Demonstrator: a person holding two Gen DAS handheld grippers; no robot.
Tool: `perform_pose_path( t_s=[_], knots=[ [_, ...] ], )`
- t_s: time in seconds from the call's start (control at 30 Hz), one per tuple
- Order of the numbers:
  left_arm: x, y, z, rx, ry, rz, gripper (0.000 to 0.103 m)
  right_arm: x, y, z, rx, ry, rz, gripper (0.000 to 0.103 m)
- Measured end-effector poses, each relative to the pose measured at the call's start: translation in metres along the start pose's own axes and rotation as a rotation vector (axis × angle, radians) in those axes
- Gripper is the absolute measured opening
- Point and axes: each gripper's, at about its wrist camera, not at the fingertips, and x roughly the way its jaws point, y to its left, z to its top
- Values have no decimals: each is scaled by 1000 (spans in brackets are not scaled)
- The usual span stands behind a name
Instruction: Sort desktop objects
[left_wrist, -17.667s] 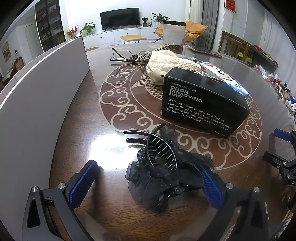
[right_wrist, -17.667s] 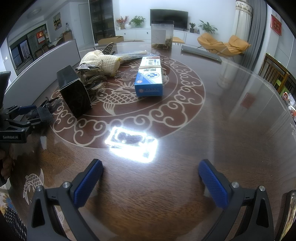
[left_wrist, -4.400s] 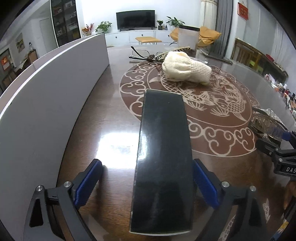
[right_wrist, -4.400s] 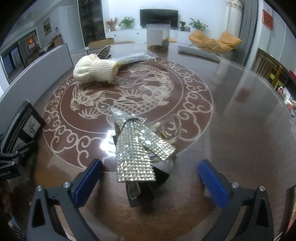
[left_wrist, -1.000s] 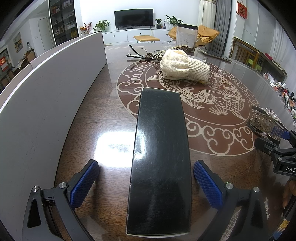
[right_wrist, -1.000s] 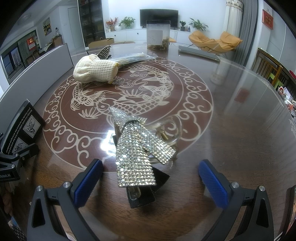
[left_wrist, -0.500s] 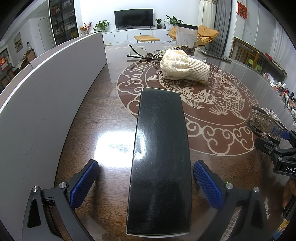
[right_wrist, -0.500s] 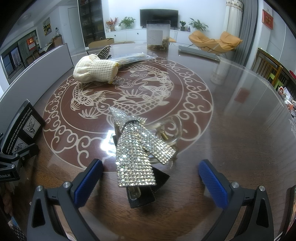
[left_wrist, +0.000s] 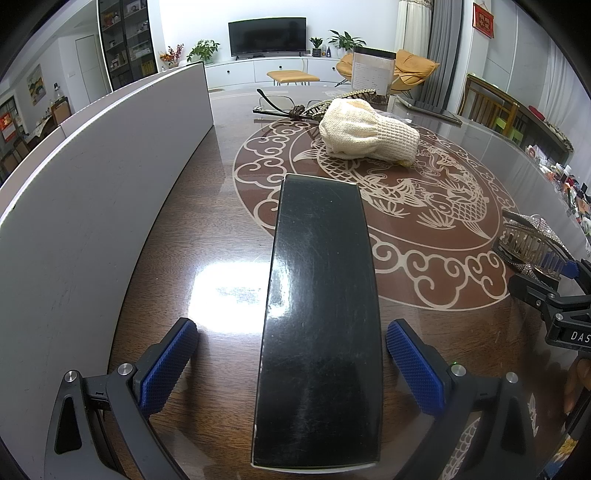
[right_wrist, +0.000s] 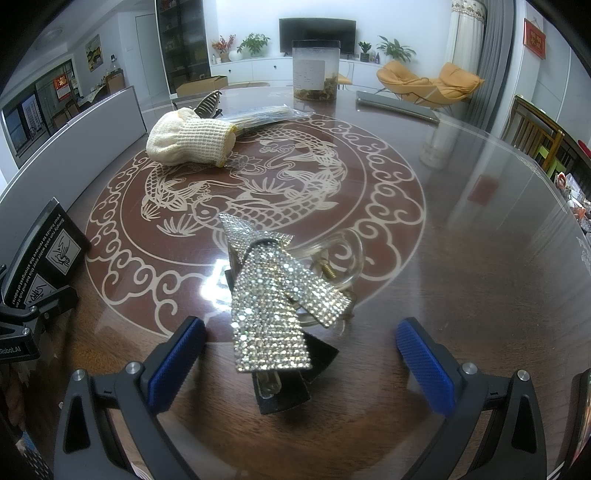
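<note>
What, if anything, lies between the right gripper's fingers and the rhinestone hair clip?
Nothing visible. The rhinestone hair clip lies on the table directly between the open fingers of the right gripper, with bare tabletop on both sides of it.

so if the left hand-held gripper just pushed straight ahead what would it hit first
The black box, which already lies between the open left hand-held gripper pads. Past the box, probably the cream knit glove, though depth is unclear.

"DAS" on right gripper (left_wrist: 570, 295), "Robot.AI" on left gripper (right_wrist: 22, 332)
</note>
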Motion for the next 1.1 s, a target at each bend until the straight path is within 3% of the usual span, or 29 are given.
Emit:
perform_pose_path(
  t_s=[0.8, 0.87, 0.9, 0.93, 0.97, 1.0, 1.1],
  knots=[
    [0, 0, 2, 9, 11, -10, 103, 0, 1, 0, -2, -1, 2, 103],
    [-4, 0, 3, 18, -10, -13, 85, -1, -1, 1, -14, -9, 41, 102],
    [-7, 0, 3, 20, -21, -15, 61, -2, -4, 1, -5, -17, 58, 95],
    [-9, 1, 4, 21, -23, -21, 42, -4, -8, 2, 11, -30, 67, 76],
    [-12, 2, 5, 18, -18, -32, 34, -6, -11, 3, 18, -38, 76, 61],
    [-13, 2, 5, 10, -10, -34, 34, -8, -14, 4, 26, -45, 104, 52],
    [-22, 7, -3, -30, -1, -101, 34, -16, -22, 4, 56, -53, 162, 52]
  ],
)
